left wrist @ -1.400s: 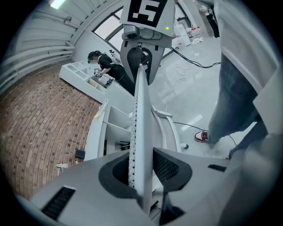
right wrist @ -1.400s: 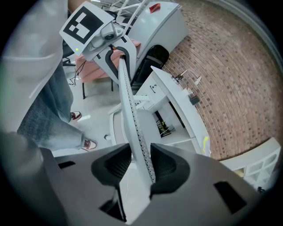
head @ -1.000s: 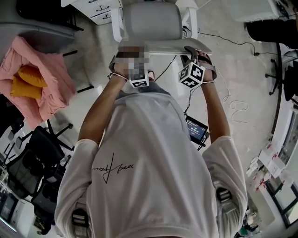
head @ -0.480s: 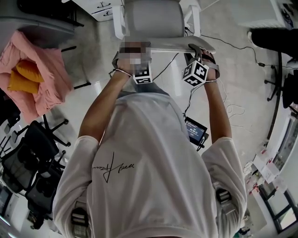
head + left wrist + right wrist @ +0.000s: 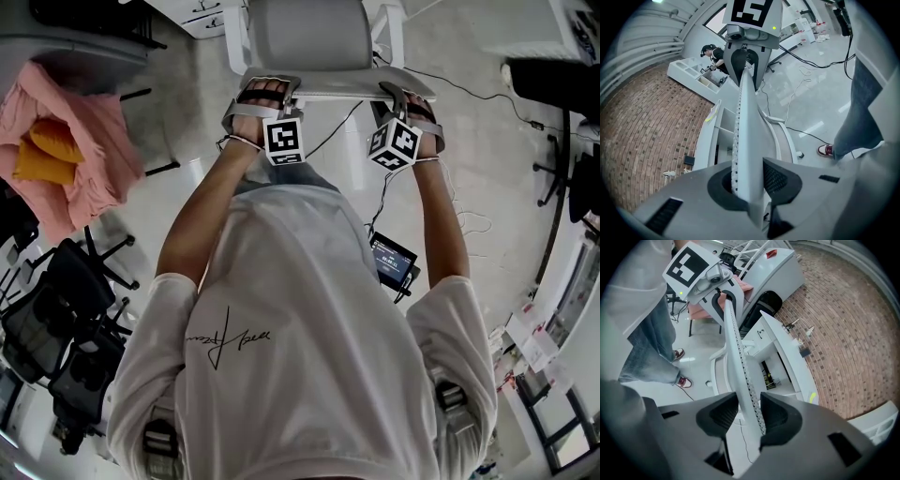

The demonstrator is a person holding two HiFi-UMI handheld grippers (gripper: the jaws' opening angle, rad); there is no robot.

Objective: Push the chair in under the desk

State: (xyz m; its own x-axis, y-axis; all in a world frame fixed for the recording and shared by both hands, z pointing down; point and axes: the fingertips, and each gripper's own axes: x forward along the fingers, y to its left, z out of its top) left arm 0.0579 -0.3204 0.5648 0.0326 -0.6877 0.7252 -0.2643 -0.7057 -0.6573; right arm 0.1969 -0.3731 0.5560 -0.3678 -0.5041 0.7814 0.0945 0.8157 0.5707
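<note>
A pale grey office chair stands in front of me, its seat [image 5: 309,33] at the top of the head view. Both grippers hold the top edge of its backrest [image 5: 333,89]. My left gripper [image 5: 265,94] grips the left end; its jaws have just been closing, and both pads bear on the thin panel [image 5: 745,117] between them [image 5: 750,173]. My right gripper [image 5: 405,101] sits on the right end, its pads against the perforated edge [image 5: 740,366] on both sides [image 5: 749,411]. The white desk [image 5: 787,352] runs along the brick wall beyond the chair.
A pink cloth with orange cushions [image 5: 66,150] lies at the left. Black office chairs [image 5: 56,347] crowd the lower left. Cables [image 5: 469,216] trail over the floor at the right. A small screen [image 5: 394,262] hangs beside me. Another person [image 5: 712,54] works at a far table.
Both grippers and the chair's backrest have shifted up the head view, away from my body. The left gripper, earlier under a blurred patch, now shows plainly on the backrest edge.
</note>
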